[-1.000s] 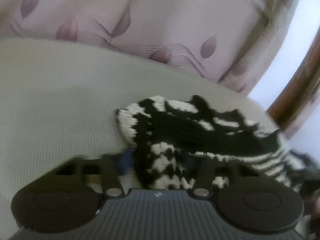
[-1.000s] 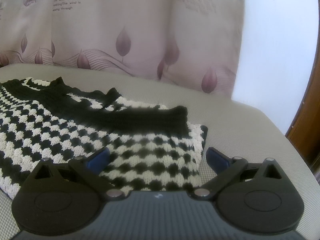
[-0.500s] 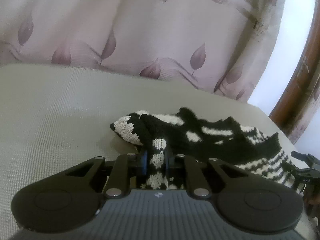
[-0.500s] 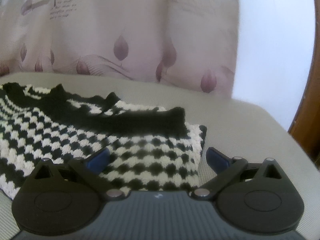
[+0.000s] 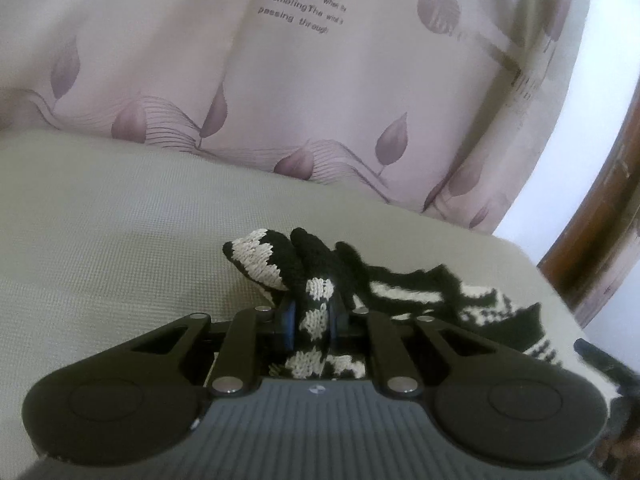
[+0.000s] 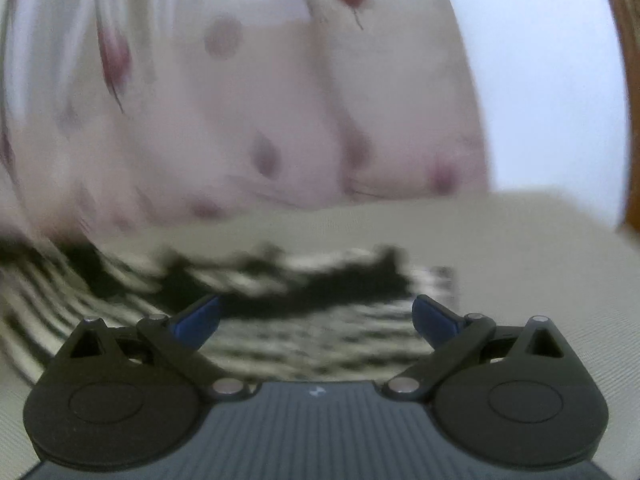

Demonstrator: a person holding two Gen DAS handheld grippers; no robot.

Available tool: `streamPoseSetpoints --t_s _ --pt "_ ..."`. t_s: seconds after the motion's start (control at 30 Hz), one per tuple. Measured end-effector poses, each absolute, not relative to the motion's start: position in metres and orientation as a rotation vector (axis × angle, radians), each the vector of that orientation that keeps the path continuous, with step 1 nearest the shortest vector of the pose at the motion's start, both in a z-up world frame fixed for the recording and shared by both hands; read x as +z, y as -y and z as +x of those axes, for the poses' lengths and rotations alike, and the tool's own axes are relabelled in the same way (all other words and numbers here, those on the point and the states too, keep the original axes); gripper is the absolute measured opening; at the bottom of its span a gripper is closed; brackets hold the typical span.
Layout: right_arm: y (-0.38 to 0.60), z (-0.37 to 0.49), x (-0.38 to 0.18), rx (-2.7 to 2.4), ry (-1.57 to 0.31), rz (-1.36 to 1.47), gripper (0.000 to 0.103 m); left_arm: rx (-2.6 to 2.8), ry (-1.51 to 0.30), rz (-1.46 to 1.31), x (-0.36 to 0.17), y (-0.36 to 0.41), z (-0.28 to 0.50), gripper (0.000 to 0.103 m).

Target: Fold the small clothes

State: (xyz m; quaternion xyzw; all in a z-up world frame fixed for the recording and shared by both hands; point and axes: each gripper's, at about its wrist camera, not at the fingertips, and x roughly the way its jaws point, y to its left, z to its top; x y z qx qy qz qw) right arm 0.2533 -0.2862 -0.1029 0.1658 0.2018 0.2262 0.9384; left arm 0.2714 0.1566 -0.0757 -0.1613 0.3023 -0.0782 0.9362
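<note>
Knitwear first: the black-and-white checked knitted garment (image 5: 316,312) now rises higher in the left wrist view than half a second ago, its bunched edge pulled up off the pale grey-green woven cushion surface (image 5: 120,240), while the rest trails away to the right across that surface. The left hand-held gripper (image 5: 314,320) was already clenched on this fold half a second ago and remains so, its black fingers (image 5: 285,320) pressed together with a strip of the knit pinched between them; a second ago they stood apart around the cloth. The pink curtain with purple leaf print and printed text (image 5: 280,80) now fills more of that view, so the left hand-held gripper has tipped upward.

The right wrist view has turned heavily blurred, where before it was sharp, which shows fast motion. The right hand-held gripper (image 6: 316,316) stays released, its blue-padded fingertips (image 6: 434,320) spread wide above the flat part of the same garment (image 6: 300,320), touching nothing I can make out. The curtain (image 6: 280,100) has also grown larger there.
</note>
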Motion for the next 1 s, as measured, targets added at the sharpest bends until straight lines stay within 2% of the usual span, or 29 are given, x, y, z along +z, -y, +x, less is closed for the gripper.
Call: streamPoseSetpoints --t_s 0.2,0.4,0.53,0.8,1.0 --pt "0.247 0.288 -0.084 0.835 -0.544 0.68 0.103 -0.2 -0.555 -0.347 -0.063 -0.118 0.254 0.015" --pt "0.233 0.336 -0.108 0.941 -0.718 0.925 0.103 -0.251 -0.487 -0.236 -0.069 -0.062 0.235 0.015" --pt "0.233 0.356 -0.116 0.964 -0.782 0.957 0.103 -0.266 -0.464 -0.133 -0.079 -0.035 0.228 0.015" --pt "0.22 0.37 -0.116 0.958 -0.831 0.802 0.103 -0.264 -0.413 0.096 -0.093 0.004 0.218 0.016" --pt "0.203 0.362 -0.126 0.906 -0.879 0.739 0.072 -0.265 -0.378 0.189 -0.104 0.019 0.212 0.019"
